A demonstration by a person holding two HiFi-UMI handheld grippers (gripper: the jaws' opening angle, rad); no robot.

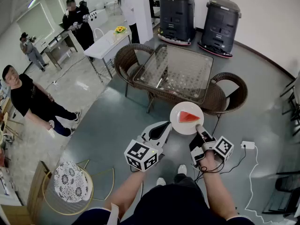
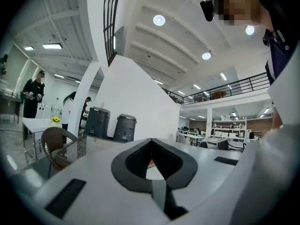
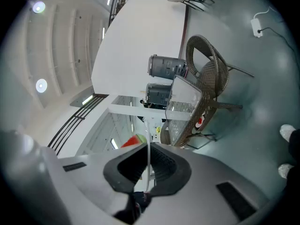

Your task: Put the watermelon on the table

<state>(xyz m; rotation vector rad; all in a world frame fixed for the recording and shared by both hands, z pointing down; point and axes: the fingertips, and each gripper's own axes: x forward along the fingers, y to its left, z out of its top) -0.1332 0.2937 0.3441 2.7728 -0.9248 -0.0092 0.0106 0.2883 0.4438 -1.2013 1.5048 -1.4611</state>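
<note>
Although the left claw (image 1: 165,127) sits just beside the near-left rim of the plate (image 1: 183,127), its jaws are drawn together on nothing, so it gives no support. Its own view shows only a sliver of white and red beyond the closed pads. Ahead, the glass desk (image 1: 183,74) is well apart from the plate, which hangs in the air above the grey floor with the watermelon (image 1: 189,116) slice lying flat near its middle. All the load rests on the right claw (image 1: 198,127), clamped on the plate's near rim. The right gripper view shows that thin white edge (image 3: 149,146) pinched between the pads. I judge this one-sided hold to be the main hazard: a quick reach or a small roll of the hand could pivot the plate in the pads and let the slice slide off the far side. Further right, the wicker chair (image 1: 225,95) stands between the person and the desk and could catch the plate's rim on the way in. The cable (image 1: 247,145) on the floor could snag a foot. A hard landing on the glass might also jolt the slice loose.
</note>
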